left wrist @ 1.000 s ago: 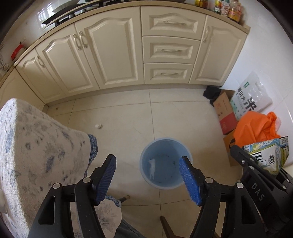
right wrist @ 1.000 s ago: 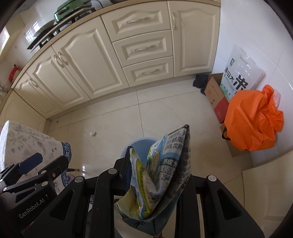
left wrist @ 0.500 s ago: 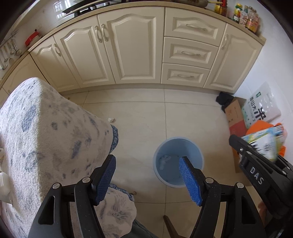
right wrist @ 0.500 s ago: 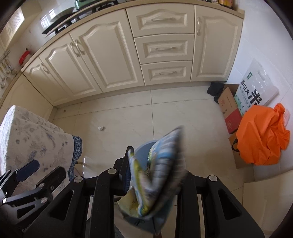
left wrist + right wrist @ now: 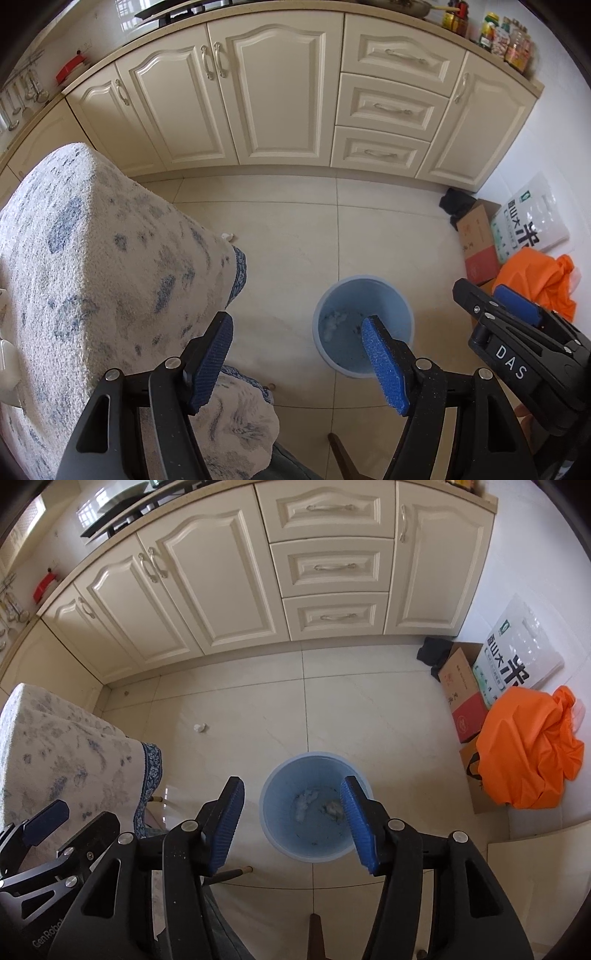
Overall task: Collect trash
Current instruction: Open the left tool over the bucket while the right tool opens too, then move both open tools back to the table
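A light blue bin (image 5: 316, 805) stands on the tiled floor, with white crumpled scraps (image 5: 306, 805) and a small greyish piece at its bottom. It also shows in the left wrist view (image 5: 362, 323). My right gripper (image 5: 291, 823) is open and empty, held above the bin. My left gripper (image 5: 299, 363) is open and empty, above the bin's left side and the table edge. The right gripper shows at the right of the left wrist view (image 5: 517, 332). A small white paper scrap (image 5: 200, 727) lies on the floor by the table.
A table with a blue-flowered cloth (image 5: 92, 277) stands at the left. Cream cabinets (image 5: 295, 572) line the back. A cardboard box (image 5: 461, 686), a white rice sack (image 5: 517, 653) and an orange bag (image 5: 528, 746) sit by the right wall.
My right gripper opened and the printed snack wrapper it held is gone from between its fingers. Both grippers rose and pulled back from the bin.
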Demonstrator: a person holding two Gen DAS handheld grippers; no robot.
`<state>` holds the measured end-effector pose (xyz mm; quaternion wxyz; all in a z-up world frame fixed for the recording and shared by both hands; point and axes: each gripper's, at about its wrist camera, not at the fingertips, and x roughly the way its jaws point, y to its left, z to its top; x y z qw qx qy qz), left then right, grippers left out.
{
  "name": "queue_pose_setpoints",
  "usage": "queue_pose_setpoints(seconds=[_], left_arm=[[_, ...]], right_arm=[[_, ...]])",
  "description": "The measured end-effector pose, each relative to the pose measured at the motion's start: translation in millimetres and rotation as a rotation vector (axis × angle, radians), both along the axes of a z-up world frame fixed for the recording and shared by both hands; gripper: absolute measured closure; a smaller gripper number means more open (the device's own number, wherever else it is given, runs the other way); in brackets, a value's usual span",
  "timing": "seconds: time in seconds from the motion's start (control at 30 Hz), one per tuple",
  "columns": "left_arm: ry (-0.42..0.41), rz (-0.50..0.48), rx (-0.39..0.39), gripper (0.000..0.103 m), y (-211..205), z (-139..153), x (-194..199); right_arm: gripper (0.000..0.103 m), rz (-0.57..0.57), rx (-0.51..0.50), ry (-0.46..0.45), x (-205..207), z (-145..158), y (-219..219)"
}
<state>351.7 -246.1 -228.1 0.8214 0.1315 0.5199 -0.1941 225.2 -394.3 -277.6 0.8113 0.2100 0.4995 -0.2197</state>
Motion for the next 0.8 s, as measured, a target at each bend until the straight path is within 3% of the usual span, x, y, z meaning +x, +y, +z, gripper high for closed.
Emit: queue_pose_setpoints(seconds=[0.6,0.7,0.8], left_arm=[[-0.047,0.007,-0.008,0.035,16.2,27.8,-32.6],[-0.054,0.002,-0.030,0.035,23.2,38.1,-47.2],[-0.080,0.002,-0.042,0.035,34.9,51.8,-62.2]], right_arm=[[0.047,0.005,-0.029,-0.058,-30.9,33.4,14.0],[0.044,0.001,-0.029,-0.069,-38.9,42.0,17.2],[0.031,-0.009,-0.053,-0.086,-45.8,54.3,21.9]])
